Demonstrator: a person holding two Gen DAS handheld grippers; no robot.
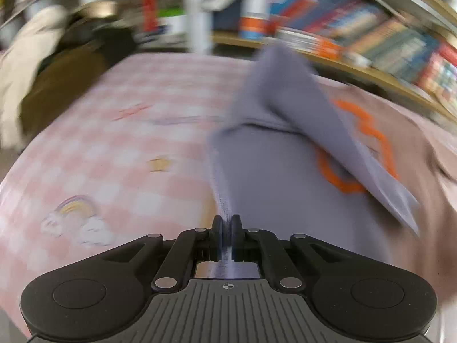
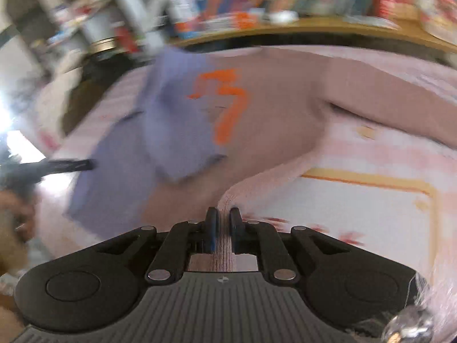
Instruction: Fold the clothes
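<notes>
Fingers of the left gripper (image 1: 227,224) pinch the lavender ribbed hem of a two-tone knit sweater (image 1: 285,194) spread toward one o'clock on a pink checked bedsheet (image 1: 114,148). Right view: right gripper (image 2: 223,217) fingers clamp the sweater's mauve-pink hem; its orange motif (image 2: 228,105) sits at twelve.

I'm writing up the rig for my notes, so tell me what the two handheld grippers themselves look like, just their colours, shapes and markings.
Both look alike. The left gripper and right gripper each have a black body with two round side lobes, angled black linkage arms with silver pivot pins, and a grey ribbed centre plate bearing a small crosshair mark. The right gripper's finger pads look blue. No cables or sleeves are visible.
</notes>
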